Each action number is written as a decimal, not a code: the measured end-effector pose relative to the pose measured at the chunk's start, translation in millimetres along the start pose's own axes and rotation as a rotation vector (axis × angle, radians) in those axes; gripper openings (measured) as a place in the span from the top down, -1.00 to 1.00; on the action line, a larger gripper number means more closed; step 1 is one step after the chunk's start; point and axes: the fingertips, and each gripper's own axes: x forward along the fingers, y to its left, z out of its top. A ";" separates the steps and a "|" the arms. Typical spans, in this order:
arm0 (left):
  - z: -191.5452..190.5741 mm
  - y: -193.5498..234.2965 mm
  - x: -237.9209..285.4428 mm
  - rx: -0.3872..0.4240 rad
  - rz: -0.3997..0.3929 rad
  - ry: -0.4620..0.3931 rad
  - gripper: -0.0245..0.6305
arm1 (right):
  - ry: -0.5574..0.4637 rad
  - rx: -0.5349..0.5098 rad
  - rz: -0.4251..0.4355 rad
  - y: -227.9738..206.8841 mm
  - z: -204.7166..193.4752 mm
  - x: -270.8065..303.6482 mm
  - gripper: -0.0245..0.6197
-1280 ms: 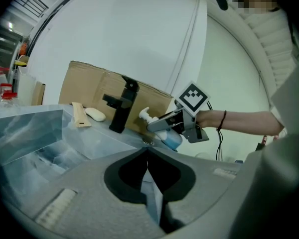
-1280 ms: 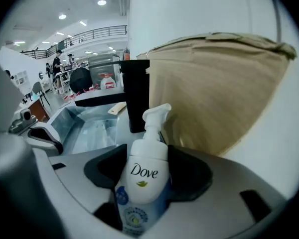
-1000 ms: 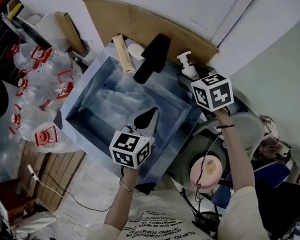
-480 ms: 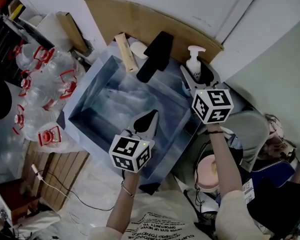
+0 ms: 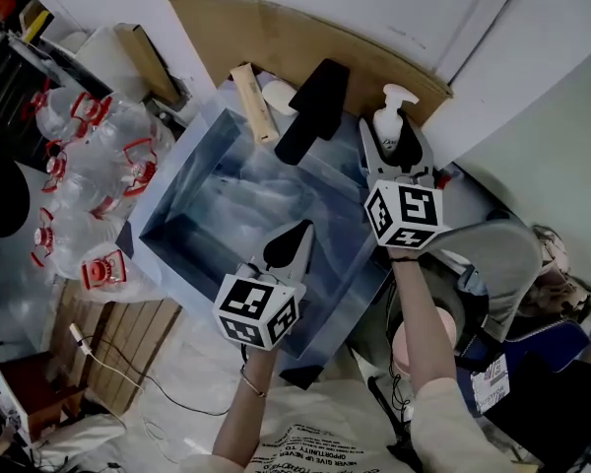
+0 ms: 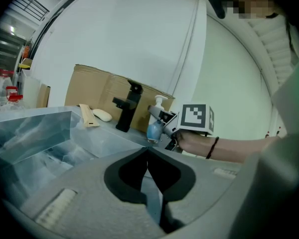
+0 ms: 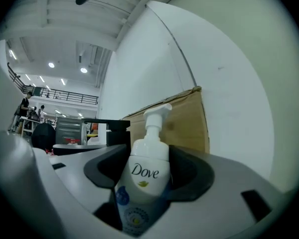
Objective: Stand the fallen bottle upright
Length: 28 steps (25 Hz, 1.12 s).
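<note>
Moved since a second ago: the right gripper has swung round and risen a little, bringing the bottle from a slant to upright, pump on top.

Item 1, right gripper: jaws set wide and clamped on the bottle's body, one pad on each side. Bottle stands at the back right corner of the sink surround, just in front of the cardboard sheet. Whether its base already rests on the ledge cannot be told.

Item 2, left gripper: jaws pressed together, nothing between them, hovering over the near right edge of the sink, well apart from the bottle.

Item 3, surroundings: black tap at the back edge of the sink, left of the bottle. White bar of soap and wooden stick further left along that edge. Clear jugs with red caps beyond the left side.

Handling note (a judgement): the job looks nearly complete. Lower the bottle straight until the base sits flat on the ledge, keep the pump vertical, then part the jaws evenly and draw back along their own line, so neither pad drags the light bottle over.

Writing: "Dove" in dark script on the bottle front, a small gold mark beneath, then a round blue badge too small to read. Black-and-white square markers on each gripper's cube.
</note>
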 end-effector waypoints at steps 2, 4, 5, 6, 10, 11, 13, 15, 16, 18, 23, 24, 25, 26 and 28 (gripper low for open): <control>-0.6 0.5 0.0 -0.002 -0.002 0.001 0.85 | -0.020 -0.020 -0.036 -0.4 -1.1 -0.5 0.12; -1.6 -0.1 0.6 -0.003 -0.006 0.003 0.85 | -0.044 -0.039 -0.074 0.0 -2.7 -2.2 0.12; -1.9 -0.7 0.9 -0.002 -0.006 0.004 0.85 | -0.058 -0.046 -0.090 0.5 -3.3 -3.5 0.12; -2.2 -1.5 1.3 -0.001 -0.007 0.004 0.85 | -0.072 -0.056 -0.101 1.3 -3.7 -4.8 0.11; -0.4 -3.6 3.2 0.001 -0.010 -0.002 0.85 | -0.108 -0.085 -0.112 4.3 -1.9 -7.0 0.11; -0.1 -3.9 3.2 0.000 -0.010 -0.003 0.85 | -0.117 -0.077 -0.117 4.3 -1.5 -8.2 0.11; -0.6 -5.1 3.3 0.001 -0.012 -0.004 0.85 | -0.126 -0.067 -0.123 4.9 -1.7 -11.2 0.11; -0.7 -5.5 3.1 0.001 -0.013 -0.006 0.85 | -0.121 -0.076 -0.111 9.7 -2.9 -12.3 0.11; -0.6 -5.2 2.9 0.000 -0.012 -0.008 0.85 | -0.113 -0.079 -0.101 12.9 -4.1 -12.4 0.11; 0.3 -4.8 2.3 -0.002 -0.011 -0.013 0.85 | -0.097 -0.082 -0.088 18.2 -6.8 -13.3 0.11; 4.3 -2.2 -0.7 -0.003 -0.005 -0.028 0.85 | -0.085 -0.103 -0.092 23.5 -7.4 -15.9 0.12; 4.8 -1.8 -1.3 -0.004 -0.004 -0.030 0.85 | -0.080 -0.104 -0.096 23.2 -7.7 -15.4 0.12; 5.1 -1.7 -1.7 -0.004 -0.004 -0.032 0.85 | -0.073 -0.106 -0.099 22.8 -8.0 -14.4 0.11; 5.5 -1.9 -2.1 -0.004 -0.005 -0.033 0.85 | -0.066 -0.107 -0.100 22.2 -8.2 -12.9 0.11; 6.2 -2.5 -3.1 -0.003 -0.005 -0.036 0.85 | -0.070 -0.100 -0.105 20.0 -7.6 -10.2 0.12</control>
